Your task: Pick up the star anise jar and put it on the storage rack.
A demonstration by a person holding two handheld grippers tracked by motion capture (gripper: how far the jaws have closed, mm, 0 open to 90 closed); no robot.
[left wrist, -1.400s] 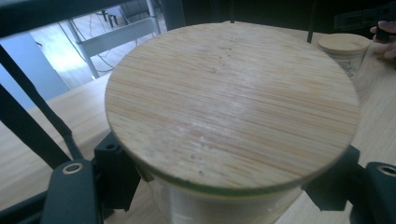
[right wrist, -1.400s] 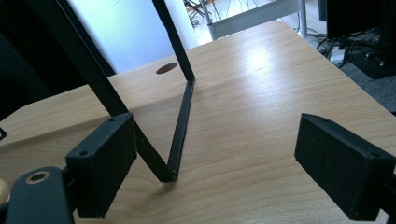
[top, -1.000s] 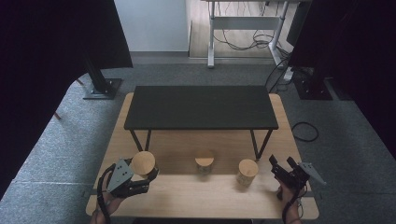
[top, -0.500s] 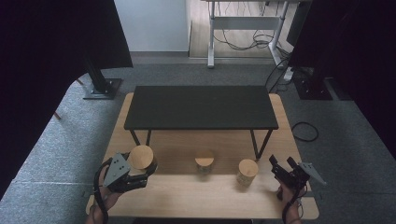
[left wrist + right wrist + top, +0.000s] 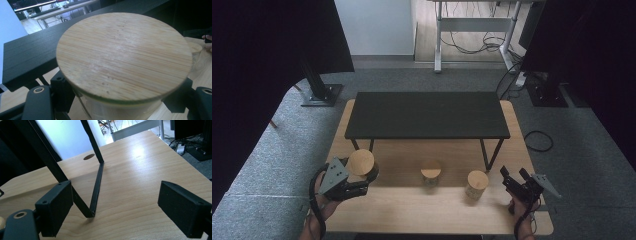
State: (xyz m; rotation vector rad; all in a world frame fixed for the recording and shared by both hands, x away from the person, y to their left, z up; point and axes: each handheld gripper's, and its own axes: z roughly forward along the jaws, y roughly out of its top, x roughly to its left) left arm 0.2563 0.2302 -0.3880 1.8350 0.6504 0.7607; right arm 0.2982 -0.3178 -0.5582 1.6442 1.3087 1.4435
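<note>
A: High view first. Where's the left gripper [image 5: 362, 186]?

B: Near left corner of the wooden table [image 5: 422, 205], clamped around the big jar [image 5: 361, 165] with the round bamboo lid. Jar sits between the jaws, off the left front leg of the black shelf [image 5: 427, 115] that stands on the table. Can't tell from here whether the jar's base touches the wood.

A: Other jars?

B: Two smaller ones with wooden lids. Middle jar [image 5: 431, 173] near the table's centre line, right jar [image 5: 477, 184] just beside and nearer the person. Both upright, both apart from the grippers.

A: Right gripper [image 5: 513, 176]?

B: Near right corner, jaws spread, nothing in them. Near the right jar, not touching.

A: Left gripper view?

B: Bamboo lid [image 5: 123, 55] close up, clear glass wall under it. Black pads press on the glass from both sides, so grasping the big jar. Black shelf top behind it. A small lidded jar [image 5: 195, 47] at the right edge, a fingertip past it.

A: Right gripper view?

B: Jaws wide apart, released, bare table [image 5: 135, 182] between them. Shelf leg frame [image 5: 96, 187] runs down to the wood just beyond the left pad [image 5: 55, 207]. A round hole [image 5: 89, 156] in the table farther back.
</note>
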